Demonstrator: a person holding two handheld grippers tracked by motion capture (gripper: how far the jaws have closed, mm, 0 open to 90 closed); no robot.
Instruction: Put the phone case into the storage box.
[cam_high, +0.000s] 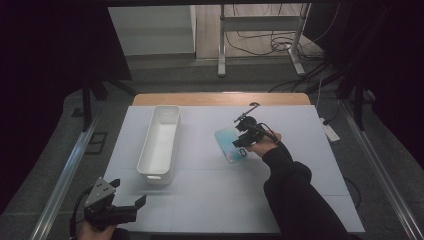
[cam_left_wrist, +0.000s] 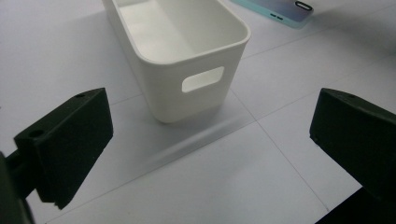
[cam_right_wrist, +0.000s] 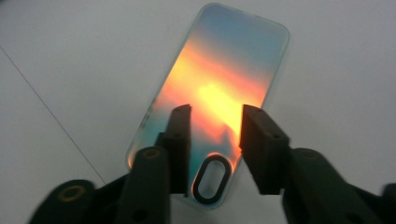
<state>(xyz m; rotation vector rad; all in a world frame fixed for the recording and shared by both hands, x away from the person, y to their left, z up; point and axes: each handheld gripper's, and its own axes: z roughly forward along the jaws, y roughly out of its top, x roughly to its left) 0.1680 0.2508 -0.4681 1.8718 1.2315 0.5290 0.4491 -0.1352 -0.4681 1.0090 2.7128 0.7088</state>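
The right gripper (cam_right_wrist: 212, 140) hangs low over a phone case (cam_right_wrist: 219, 84), its jaws partly drawn in and standing above the end with the oval camera cutout; whether the pads press the case or only hover over it I cannot tell. From the high view the same gripper (cam_high: 244, 141) sits at the case (cam_high: 227, 144), which lies flat right of the middle of the table (cam_high: 200, 200), well apart from the bin (cam_high: 161, 145). The case glows orange and blue up close, pale teal from above. The left gripper (cam_high: 127, 207) rests at the near left edge, jaws wide apart with nothing between them, pointing toward the bin (cam_left_wrist: 187, 56), a long white tub with a slot handle in its end wall. In the left gripper view a corner of the case (cam_left_wrist: 280, 9) is cut off by the frame's top. The table is covered in a pale sheet with thin seam lines, a wooden edge (cam_high: 220, 98) showing at the far side. Beyond it are a grey floor, a metal stand (cam_high: 260, 30) and loose cables (cam_high: 280, 47). Both sides of the room are too dark to make out.
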